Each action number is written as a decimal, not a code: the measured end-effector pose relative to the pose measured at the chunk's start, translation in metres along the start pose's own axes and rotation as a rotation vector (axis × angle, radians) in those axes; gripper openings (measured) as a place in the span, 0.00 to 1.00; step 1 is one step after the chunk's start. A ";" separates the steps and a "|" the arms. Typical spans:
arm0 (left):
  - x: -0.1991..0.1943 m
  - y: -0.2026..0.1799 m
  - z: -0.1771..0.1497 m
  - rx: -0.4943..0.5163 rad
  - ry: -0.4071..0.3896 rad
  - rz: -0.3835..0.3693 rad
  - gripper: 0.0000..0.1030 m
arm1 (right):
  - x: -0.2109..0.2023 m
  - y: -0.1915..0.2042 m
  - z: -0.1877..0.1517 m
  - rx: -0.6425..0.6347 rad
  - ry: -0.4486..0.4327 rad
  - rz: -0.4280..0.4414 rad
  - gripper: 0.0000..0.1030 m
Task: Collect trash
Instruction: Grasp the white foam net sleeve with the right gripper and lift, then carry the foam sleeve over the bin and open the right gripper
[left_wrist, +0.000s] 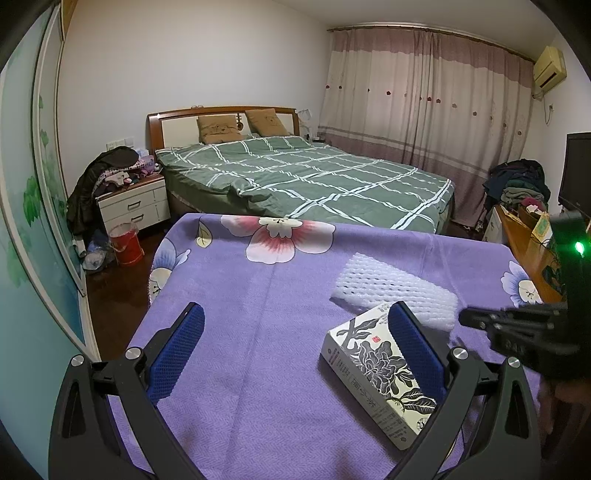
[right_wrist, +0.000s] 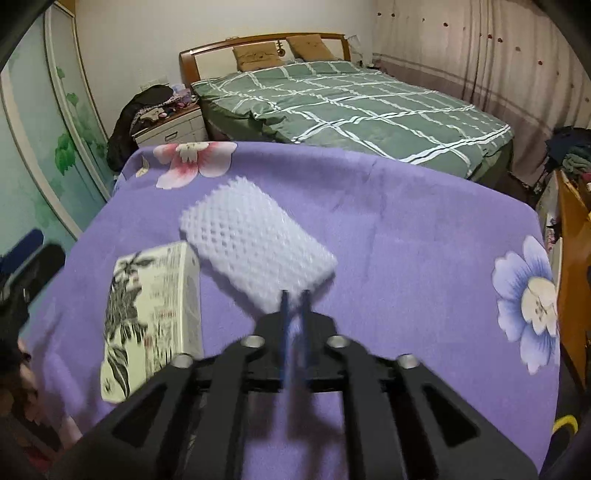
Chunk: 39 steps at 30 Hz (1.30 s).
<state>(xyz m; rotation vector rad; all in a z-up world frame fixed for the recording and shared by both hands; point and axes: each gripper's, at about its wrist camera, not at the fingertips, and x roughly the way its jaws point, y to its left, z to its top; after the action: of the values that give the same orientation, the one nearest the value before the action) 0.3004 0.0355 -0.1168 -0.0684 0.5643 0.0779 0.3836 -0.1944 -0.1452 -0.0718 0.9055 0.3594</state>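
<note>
From the left wrist camera, my left gripper (left_wrist: 293, 354) stands wide open over the purple cloth (left_wrist: 258, 302), nothing between its blue pads. The flowered box (left_wrist: 384, 373) lies flat on the cloth with the right-side pad just over its near face, so I judge a careless close here would only shove the box sideways instead of trapping it. The white foam net (left_wrist: 395, 291) sits just beyond the box, its near end right beside the box's far corner. My right gripper (left_wrist: 466, 317) enters from the right edge, its tip at the net's near end.

From the right wrist camera, the right gripper (right_wrist: 294, 295) has its jaws nearly together, a narrow gap showing, with the near edge of the foam net (right_wrist: 255, 251) at the fingertips (the picture is blurred, so I cannot tell whether the pads truly pinch the foam or only touch it). That is my main worry: the net looks soft and springy, held at most by a thin edge, and I think it could slip out on the lift. The box (right_wrist: 155, 314) lies to the left, its corner against the net, so dragging the net could nudge it. No bin is visible in either view, so the carry may be long.
</note>
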 end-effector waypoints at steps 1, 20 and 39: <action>0.000 0.000 0.000 0.000 0.000 0.001 0.95 | 0.003 -0.001 0.005 0.005 0.005 0.011 0.44; 0.003 -0.002 0.000 0.003 0.017 -0.008 0.95 | 0.024 0.002 0.025 0.024 0.089 -0.015 0.25; -0.010 -0.027 -0.007 0.073 0.014 -0.077 0.95 | -0.144 -0.136 -0.117 0.425 -0.140 -0.071 0.26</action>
<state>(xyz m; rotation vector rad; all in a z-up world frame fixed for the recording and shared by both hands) 0.2906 0.0072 -0.1159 -0.0198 0.5774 -0.0183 0.2596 -0.3860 -0.1173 0.3076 0.8221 0.0989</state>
